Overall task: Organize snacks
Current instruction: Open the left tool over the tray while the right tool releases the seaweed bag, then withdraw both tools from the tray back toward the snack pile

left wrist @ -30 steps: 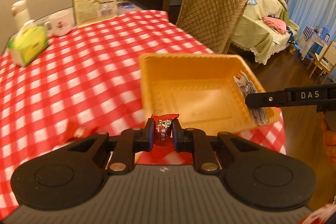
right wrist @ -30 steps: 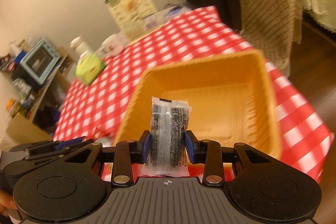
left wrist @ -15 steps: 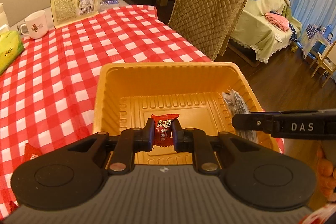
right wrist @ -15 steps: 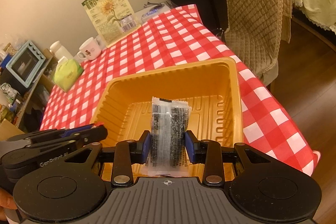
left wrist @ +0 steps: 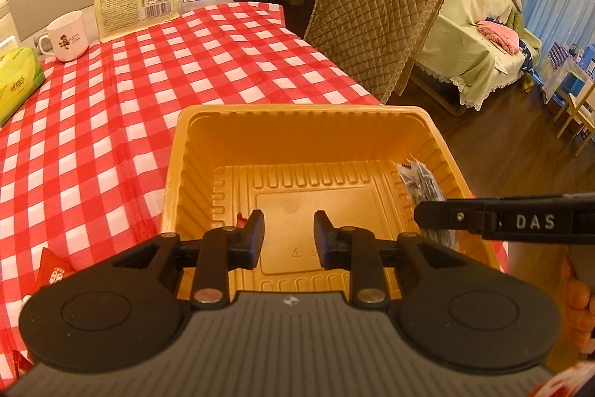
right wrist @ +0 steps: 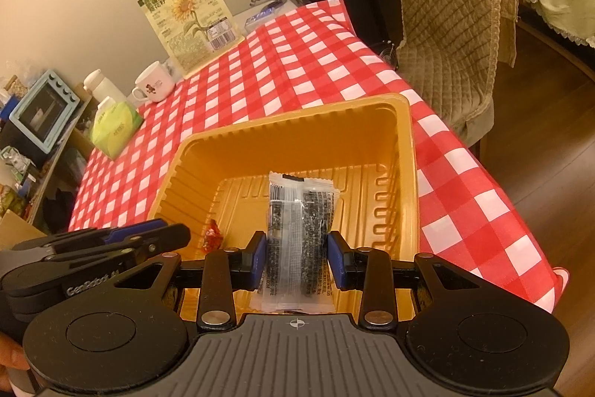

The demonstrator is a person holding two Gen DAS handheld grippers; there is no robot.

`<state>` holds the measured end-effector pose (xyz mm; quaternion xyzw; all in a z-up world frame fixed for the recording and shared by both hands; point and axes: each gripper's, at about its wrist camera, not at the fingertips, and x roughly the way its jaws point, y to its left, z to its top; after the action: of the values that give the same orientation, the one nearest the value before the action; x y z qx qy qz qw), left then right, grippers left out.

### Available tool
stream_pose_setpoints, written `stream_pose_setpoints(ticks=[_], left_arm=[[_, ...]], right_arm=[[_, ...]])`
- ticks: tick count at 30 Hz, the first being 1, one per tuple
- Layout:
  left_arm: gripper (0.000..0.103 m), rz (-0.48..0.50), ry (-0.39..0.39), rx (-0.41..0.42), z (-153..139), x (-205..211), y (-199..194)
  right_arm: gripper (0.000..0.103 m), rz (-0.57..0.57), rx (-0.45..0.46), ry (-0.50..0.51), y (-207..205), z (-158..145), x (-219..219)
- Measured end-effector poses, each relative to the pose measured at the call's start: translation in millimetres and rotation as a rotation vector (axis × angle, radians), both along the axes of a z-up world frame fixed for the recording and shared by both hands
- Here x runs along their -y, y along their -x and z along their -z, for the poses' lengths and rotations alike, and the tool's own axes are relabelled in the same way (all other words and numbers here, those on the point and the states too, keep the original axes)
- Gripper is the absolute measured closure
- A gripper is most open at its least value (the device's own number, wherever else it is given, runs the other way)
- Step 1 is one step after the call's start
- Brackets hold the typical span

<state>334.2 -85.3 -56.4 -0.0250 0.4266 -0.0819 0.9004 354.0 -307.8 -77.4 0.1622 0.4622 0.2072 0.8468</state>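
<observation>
Orange ribbed plastic tray (left wrist: 305,136) sits at the counter's near right corner on a red-and-white checked cloth (left wrist: 111,106). Left gripper (left wrist: 288,237) hovers over it, jaws wide and empty; a small red wrapped candy (right wrist: 212,236) lies inside by the tray's left wall. Right gripper (right wrist: 297,261) pinches a clear packet of dark snack (right wrist: 300,211) by its lower half above the tray. It looks light, crinkly and slippery; gripping across the middle seems safest.
</observation>
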Motion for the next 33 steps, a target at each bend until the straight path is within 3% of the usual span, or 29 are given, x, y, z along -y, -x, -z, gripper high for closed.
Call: stream_pose_setpoints(ticks=[8,10,11,33], left_arm=[[0.07,-0.03,0.007,-0.005,-2.0,-9.0,12.2],[0.067,-0.037,0.008,-0.005,-3.4,-10.4,15.5],[0.066,-0.04,0.01,-0.004,-4.3,-11.3,17.4],[0.057,-0.086,0.03,0.016,-23.6,-18.3,73.2]], right_arm=[[0.065,-0.034,0.037,-0.011,-6.0,-2.1,-11.1],[0.049,-0.04,0.055,0.0,-5.1,-4.6,-13.3],[0.047,-0.04,0.061,0.001,-4.0,-5.5,-13.2],[0.038,-0.075,0.072,0.038,39.5,-16.7,11.3]])
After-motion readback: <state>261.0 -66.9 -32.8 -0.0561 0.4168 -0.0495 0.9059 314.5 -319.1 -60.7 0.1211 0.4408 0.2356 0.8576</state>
